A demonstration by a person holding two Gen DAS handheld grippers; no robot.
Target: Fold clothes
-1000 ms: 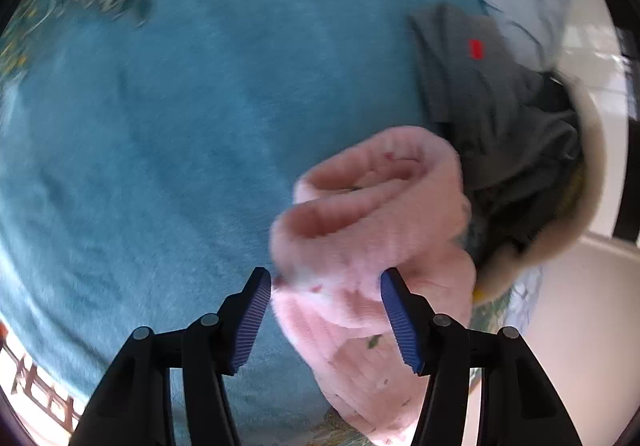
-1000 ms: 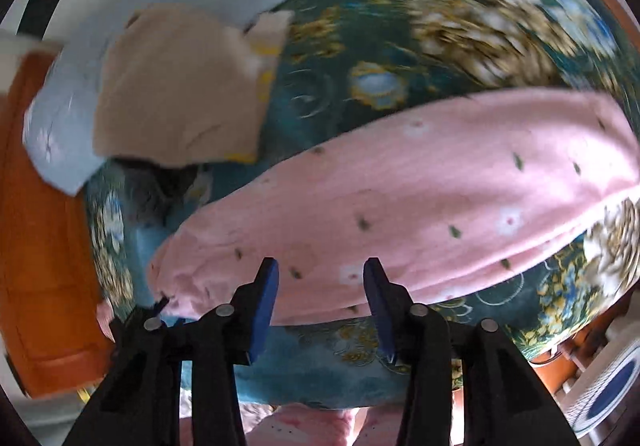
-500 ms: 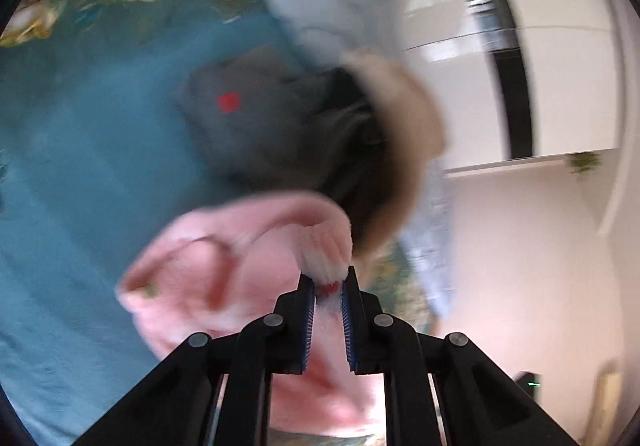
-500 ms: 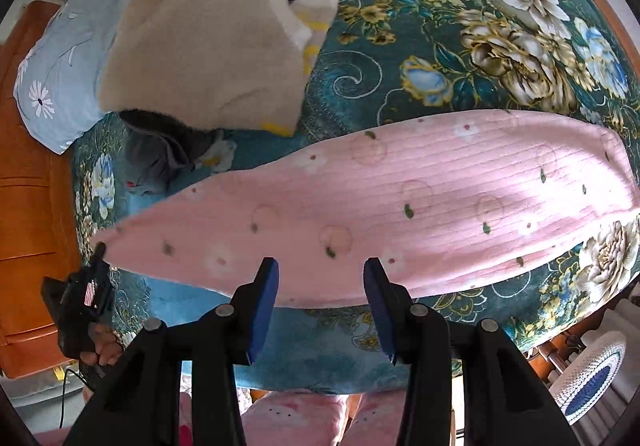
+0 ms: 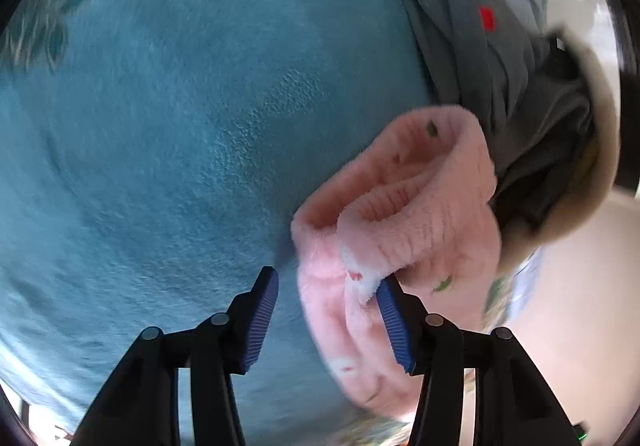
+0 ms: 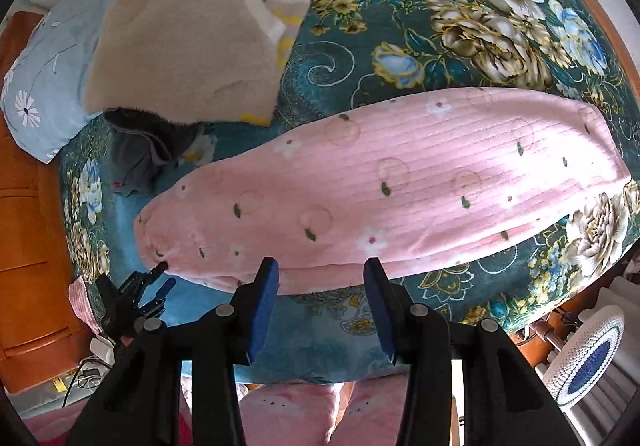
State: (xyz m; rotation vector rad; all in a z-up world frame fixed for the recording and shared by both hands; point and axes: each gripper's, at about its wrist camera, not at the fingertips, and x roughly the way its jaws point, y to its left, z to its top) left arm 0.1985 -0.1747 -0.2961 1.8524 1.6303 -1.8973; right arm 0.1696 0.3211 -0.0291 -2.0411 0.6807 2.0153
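A long pink fleece garment (image 6: 400,182) with small flowers lies stretched across the bed. In the left wrist view its rolled end (image 5: 420,206) sits just ahead of my left gripper (image 5: 328,320), which is open. The fabric touches the right finger (image 5: 394,322) only. From the right wrist view, the left gripper (image 6: 158,280) is at the garment's left end. My right gripper (image 6: 322,306) hovers open over the garment's near edge, with nothing between its fingers.
A beige fleece garment (image 6: 180,58) and a crumpled grey one (image 6: 140,154) lie by the daisy pillow (image 6: 40,86). The floral bedspread (image 6: 460,26) covers the bed. Orange wooden furniture (image 6: 28,266) stands left, a white fan (image 6: 588,358) bottom right. A person's pink-clad legs (image 6: 300,414) are below.
The left gripper, shut on the pink end half a second ago, has opened and let it go onto the bed. The garment's left end has settled lower. The right gripper stays open.
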